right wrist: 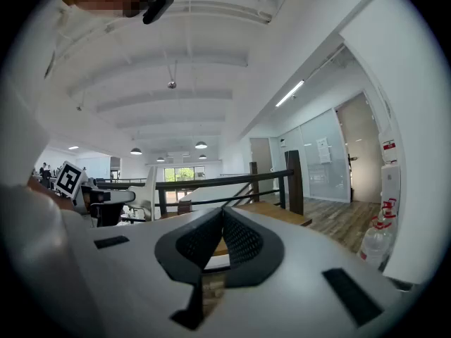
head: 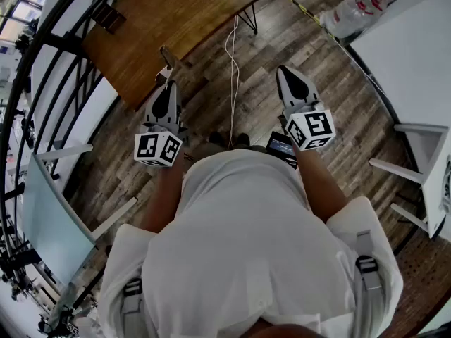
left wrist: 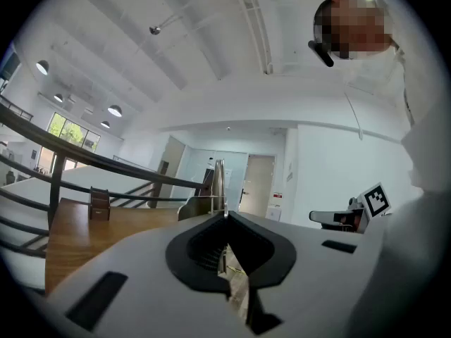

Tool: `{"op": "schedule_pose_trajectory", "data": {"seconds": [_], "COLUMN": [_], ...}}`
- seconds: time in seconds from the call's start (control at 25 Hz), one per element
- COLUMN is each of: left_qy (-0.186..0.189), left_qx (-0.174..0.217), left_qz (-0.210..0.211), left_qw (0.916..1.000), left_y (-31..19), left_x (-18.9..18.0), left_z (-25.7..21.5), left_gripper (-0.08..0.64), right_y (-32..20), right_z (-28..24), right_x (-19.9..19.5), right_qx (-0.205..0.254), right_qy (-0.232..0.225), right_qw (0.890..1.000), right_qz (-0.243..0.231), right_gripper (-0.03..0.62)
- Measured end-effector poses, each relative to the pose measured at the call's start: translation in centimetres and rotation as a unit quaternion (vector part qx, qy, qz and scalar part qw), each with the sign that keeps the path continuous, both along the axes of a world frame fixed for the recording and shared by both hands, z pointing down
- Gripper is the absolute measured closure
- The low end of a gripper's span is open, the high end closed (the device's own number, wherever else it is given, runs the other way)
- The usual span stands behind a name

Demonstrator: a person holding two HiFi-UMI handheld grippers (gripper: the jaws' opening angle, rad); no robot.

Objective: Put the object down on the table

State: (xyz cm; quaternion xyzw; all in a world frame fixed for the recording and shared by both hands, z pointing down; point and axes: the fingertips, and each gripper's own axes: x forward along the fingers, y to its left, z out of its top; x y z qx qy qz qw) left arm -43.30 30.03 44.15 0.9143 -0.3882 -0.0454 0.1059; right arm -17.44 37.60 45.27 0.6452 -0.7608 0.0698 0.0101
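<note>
While the person is standing with both grippers held out about level, the railing [head: 42,55] is curving down the far left and the wooden table [head: 183,13] is lying just ahead, with its near edge close in front of the left gripper [left wrist: 225,217]. That gripper's jaws are pressing together on the object [head: 170,62], a thin flat strip whose exact kind I cannot tell. One end is being pinched and the rest is sticking out past the tips. It is looking stiff and light, so it could be pivoting in such an end grip, and laying it flat seems safest. The tabletop is showing mostly bare, apart from a small dark box [head: 109,16] far back. A cable [head: 232,69] is trailing across the floor between the grippers. The right gripper [right wrist: 224,210] is closed on nothing, with a white table [head: 416,55] further right.
</note>
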Motion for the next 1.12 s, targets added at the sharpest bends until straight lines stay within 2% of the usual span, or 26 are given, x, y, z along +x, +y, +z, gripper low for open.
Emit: {"op": "schedule_pose_trajectory", "data": {"seconds": [0.4, 0.8, 1.12], "left_qy": [0.005, 0.008, 0.004], "left_qx": [-0.004, -0.001, -0.012], "left_qz": [0.001, 0.008, 0.016], "left_qw": [1.0, 0.9999, 0.9998], "left_y": [0.1, 1.3, 1.7], "left_x": [0.2, 1.0, 2.1], "left_z": [0.1, 0.0, 0.4], "left_gripper": [0.543, 0.545, 0.544], "right_y": [0.2, 1.4, 2.0], "right_z": [-0.5, -0.2, 0.6], "right_x": [0.6, 0.8, 1.1], "right_qx": [0.02, 0.036, 0.032], "right_qy": [0.0, -0.017, -0.042], "right_qw": [1.0, 0.999, 0.999], "right_qz": [0.011, 0.008, 0.002], "right_gripper": [0.568, 0.568, 0.568]}}
